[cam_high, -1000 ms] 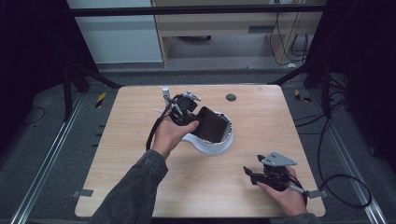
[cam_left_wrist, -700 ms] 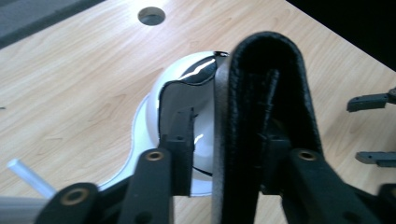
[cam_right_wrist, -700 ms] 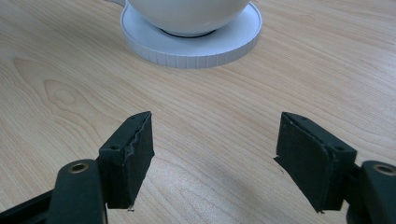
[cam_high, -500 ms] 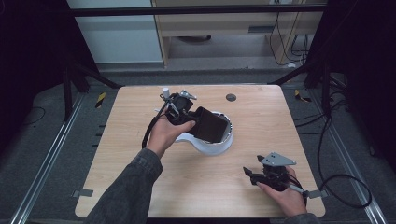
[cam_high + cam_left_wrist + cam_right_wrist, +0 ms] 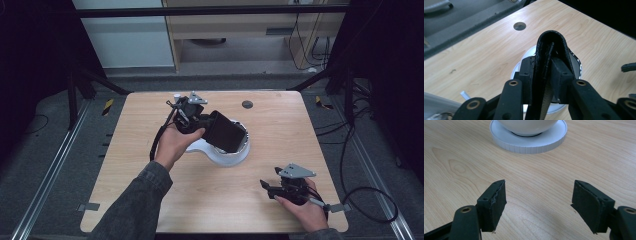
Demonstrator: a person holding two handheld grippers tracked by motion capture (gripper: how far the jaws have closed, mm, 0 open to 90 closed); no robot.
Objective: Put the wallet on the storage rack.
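A black leather wallet (image 5: 226, 132), folded, sits clamped between the jaws of the left gripper (image 5: 200, 122), held over the white round dish (image 5: 231, 156) near the middle of the wooden table (image 5: 150, 120). The jaws have just been closing, pads pressing the wallet's two leaves together. The step in hand looks like carrying or placing the wallet; next likely calls for lowering it squarely before letting go. The right gripper (image 5: 272, 188) rests at the near right, jaws wide and empty.

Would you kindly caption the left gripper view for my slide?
Left tongs clamp a folded black leather pouch above a white dish.
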